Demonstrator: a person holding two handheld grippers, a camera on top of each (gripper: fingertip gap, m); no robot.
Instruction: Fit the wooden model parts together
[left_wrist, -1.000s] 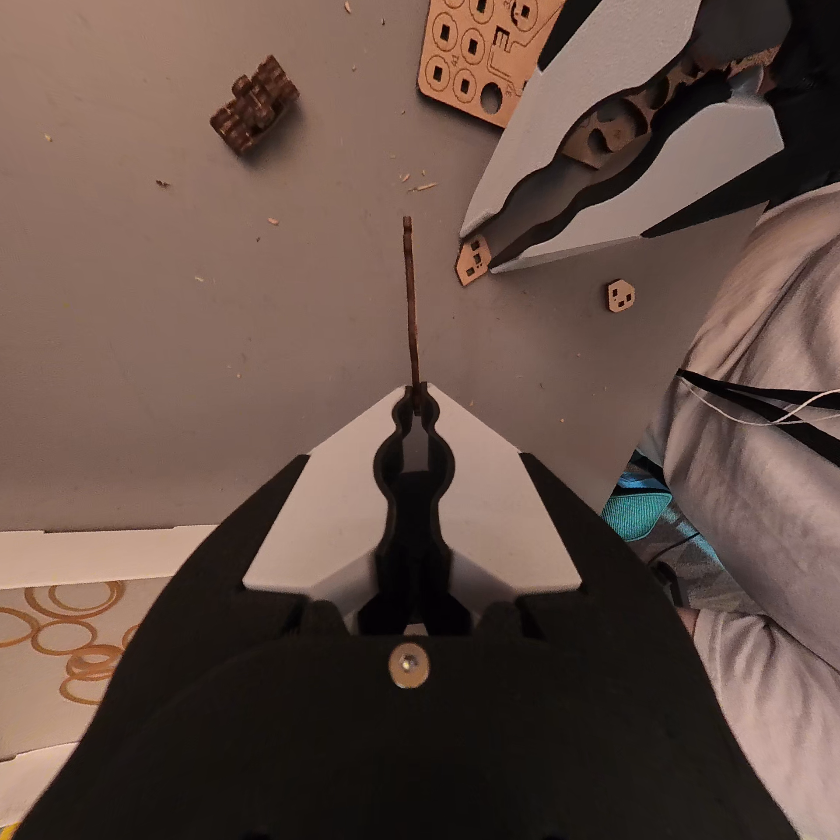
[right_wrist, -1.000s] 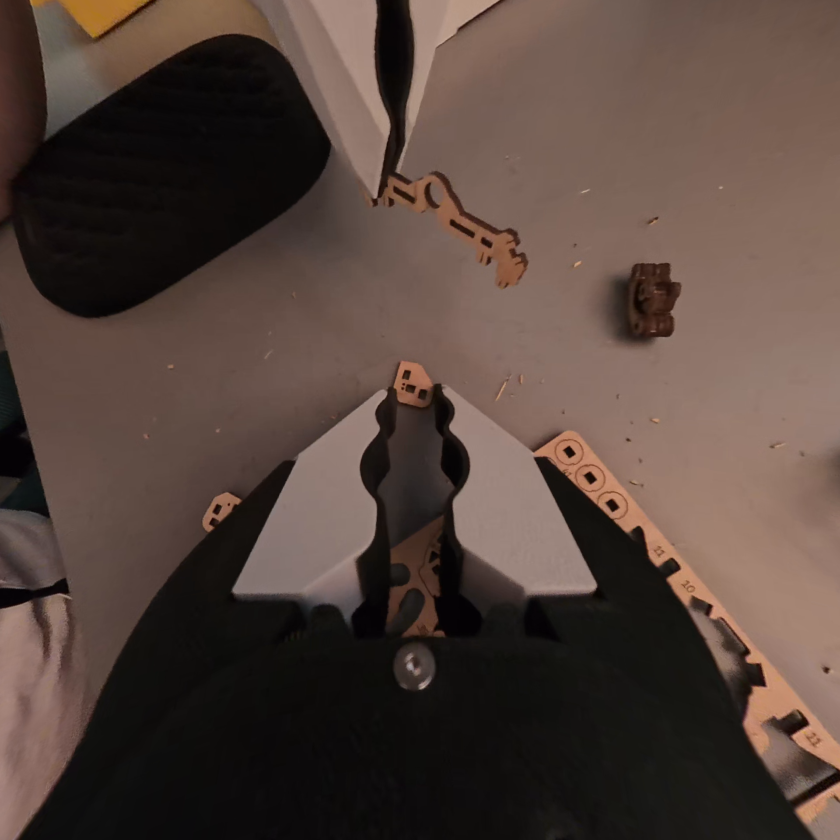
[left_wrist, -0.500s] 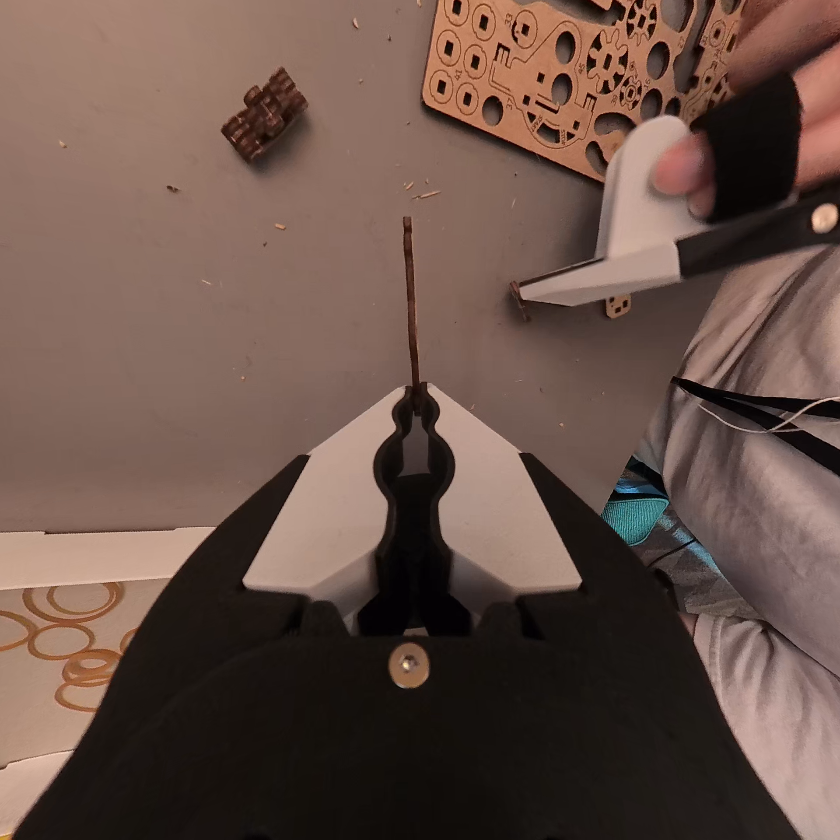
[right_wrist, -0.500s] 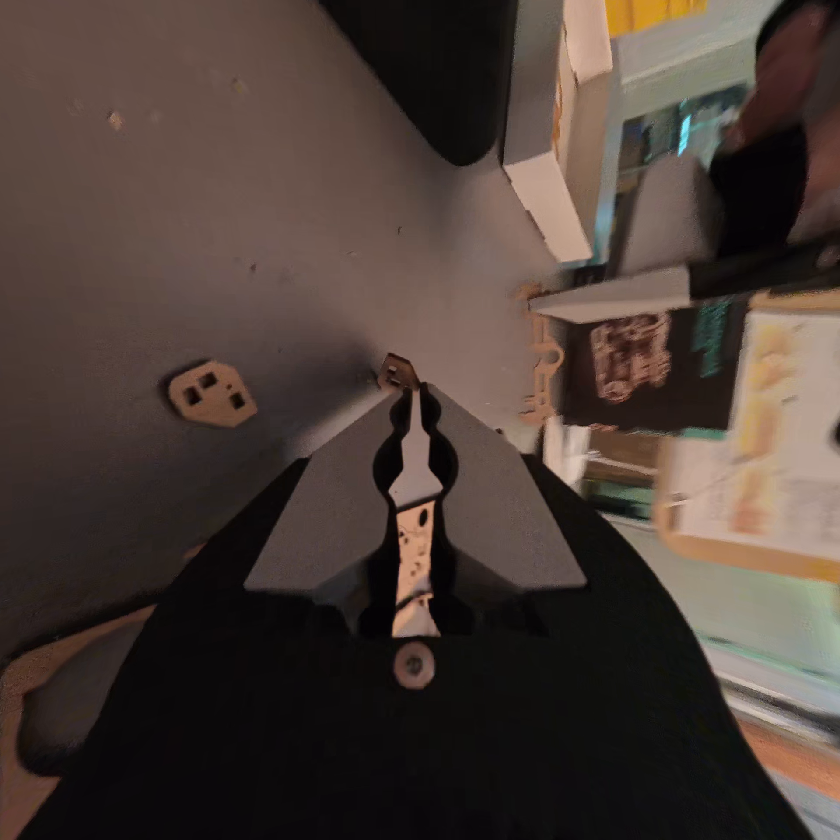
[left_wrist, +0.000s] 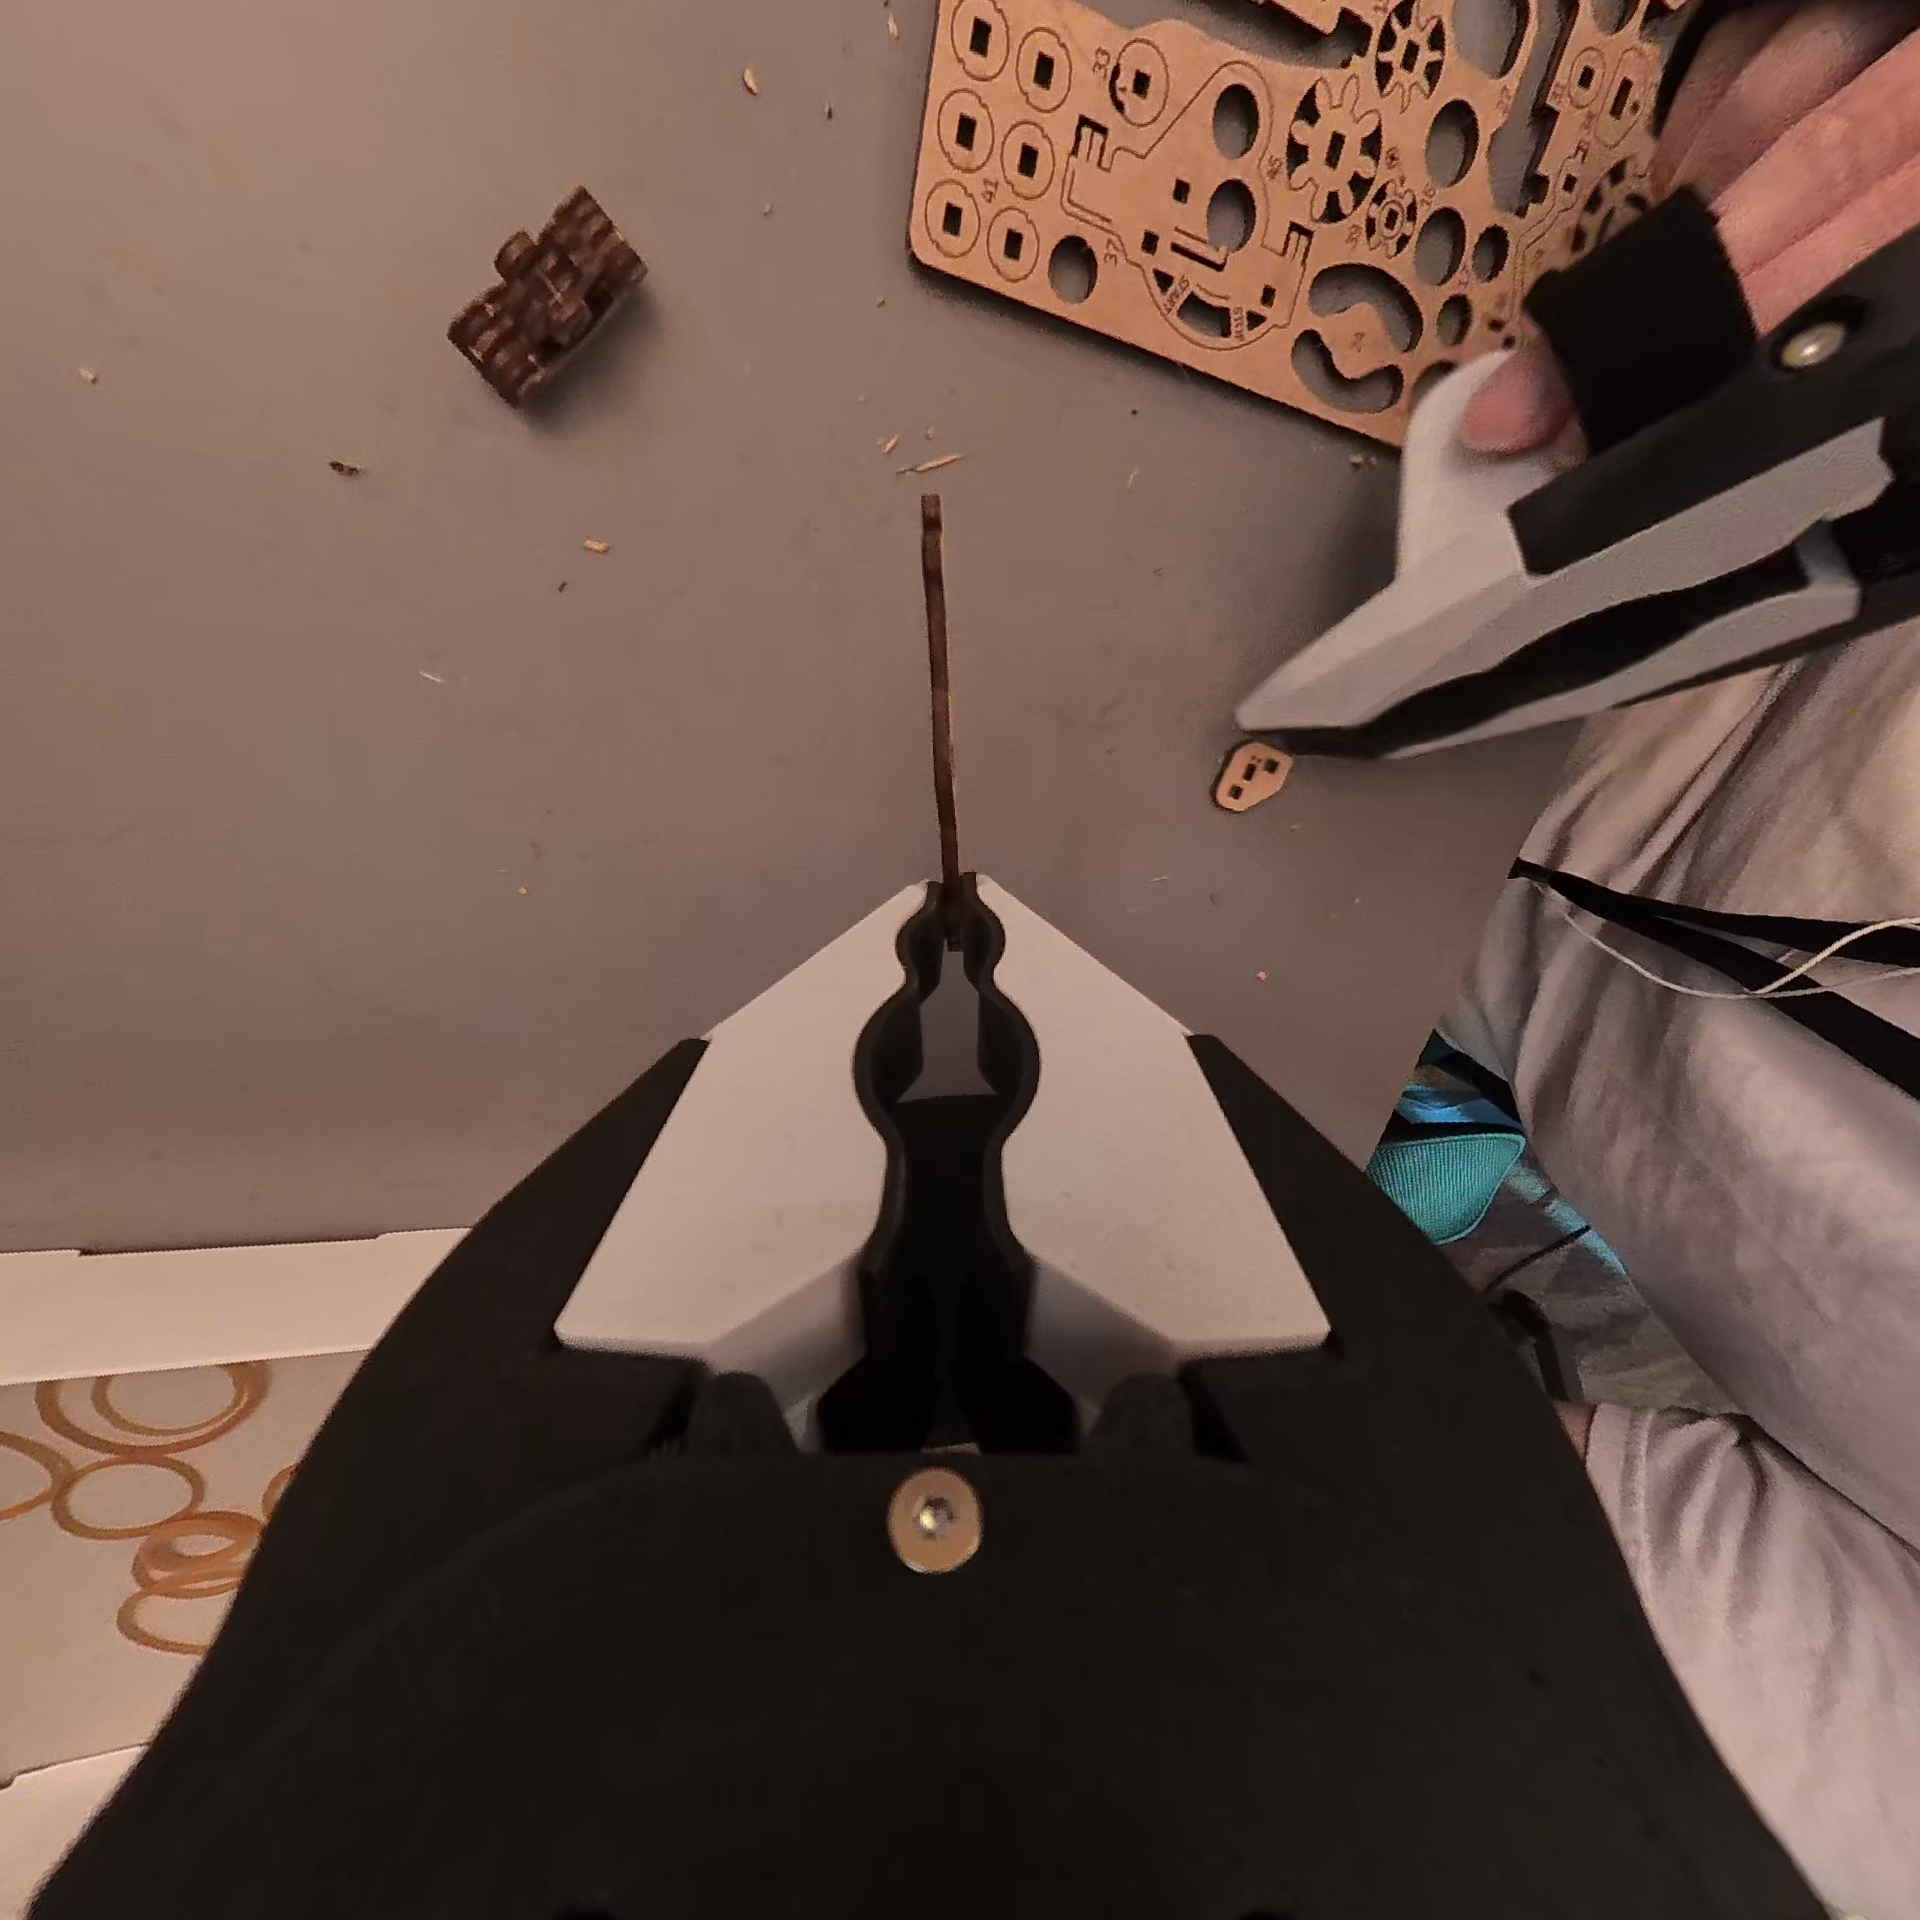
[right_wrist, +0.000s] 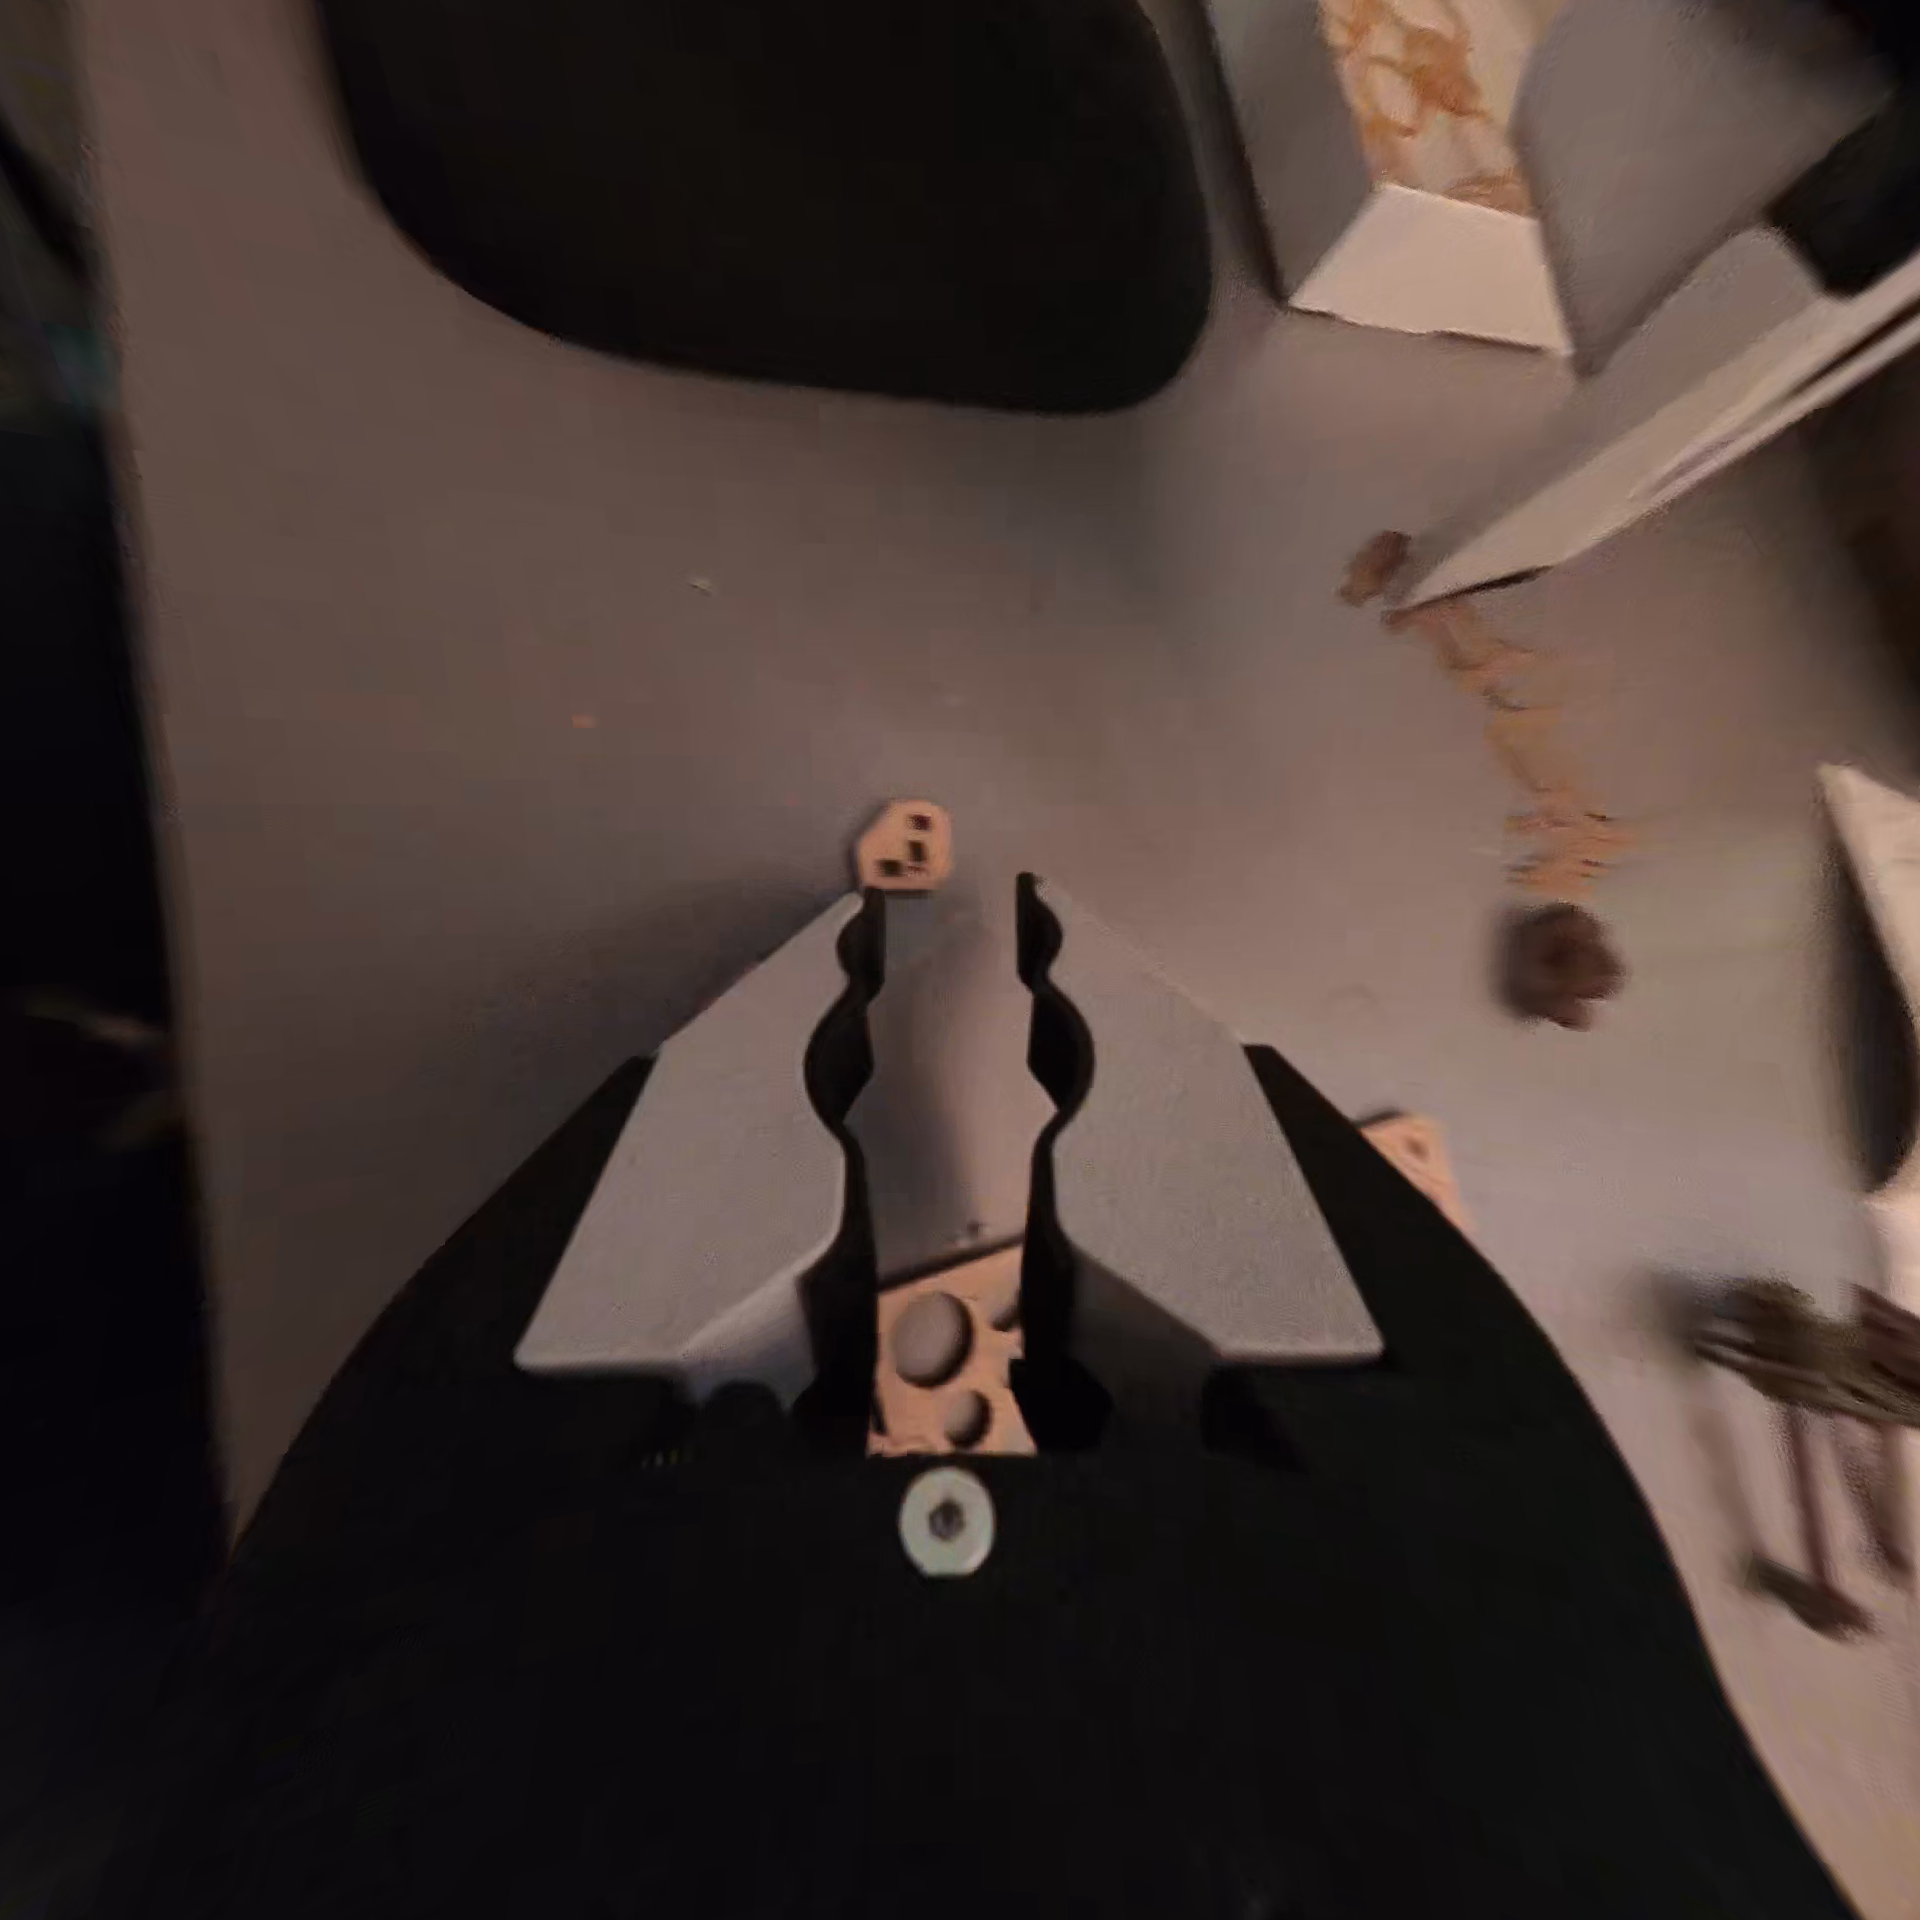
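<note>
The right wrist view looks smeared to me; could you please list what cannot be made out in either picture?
- Right wrist view: the wooden strip and dark parts at right are motion-blurred, shapes unreadable.
- Left wrist view: the strip held by the left tool shows edge-on, its face hidden.
- Left wrist view: the laser-cut sheet is cut off by the top edge.

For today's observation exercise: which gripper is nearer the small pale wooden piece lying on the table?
Right. The right gripper hovers open just short of the small pale piece; the left gripper sits farther off, clamping a thin wooden strip.
</note>
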